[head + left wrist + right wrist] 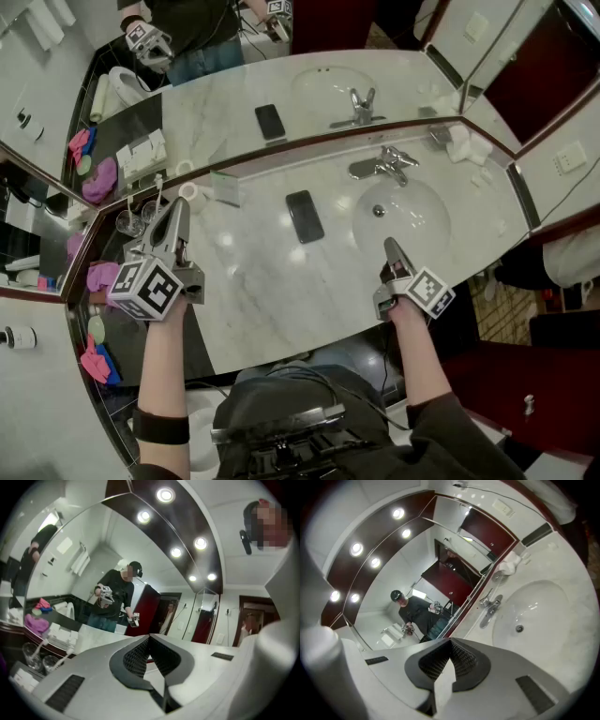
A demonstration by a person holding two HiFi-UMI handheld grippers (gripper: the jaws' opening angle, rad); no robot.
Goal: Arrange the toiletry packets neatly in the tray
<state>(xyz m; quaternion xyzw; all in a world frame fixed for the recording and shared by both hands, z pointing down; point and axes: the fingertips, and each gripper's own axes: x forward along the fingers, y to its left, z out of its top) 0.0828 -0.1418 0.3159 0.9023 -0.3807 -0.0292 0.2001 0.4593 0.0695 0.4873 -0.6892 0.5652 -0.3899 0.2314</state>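
Partly hidden behind the left gripper (178, 206) in the head view: drinking glasses (131, 223) and pink cloth (101, 276) at the dark tray (199, 337); too small to identify: pink-and-blue item (94, 361) near the tray's lower end, beside the forearm (161, 366).

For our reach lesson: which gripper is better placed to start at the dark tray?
Left. The left gripper hangs at the dark tray; the right gripper is by the sink, beyond the phone.

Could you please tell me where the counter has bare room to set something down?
The marble counter is bare in front of the phone, between the left gripper and right gripper. The left end is crowded with glasses and a pink cloth; the sink takes the right.
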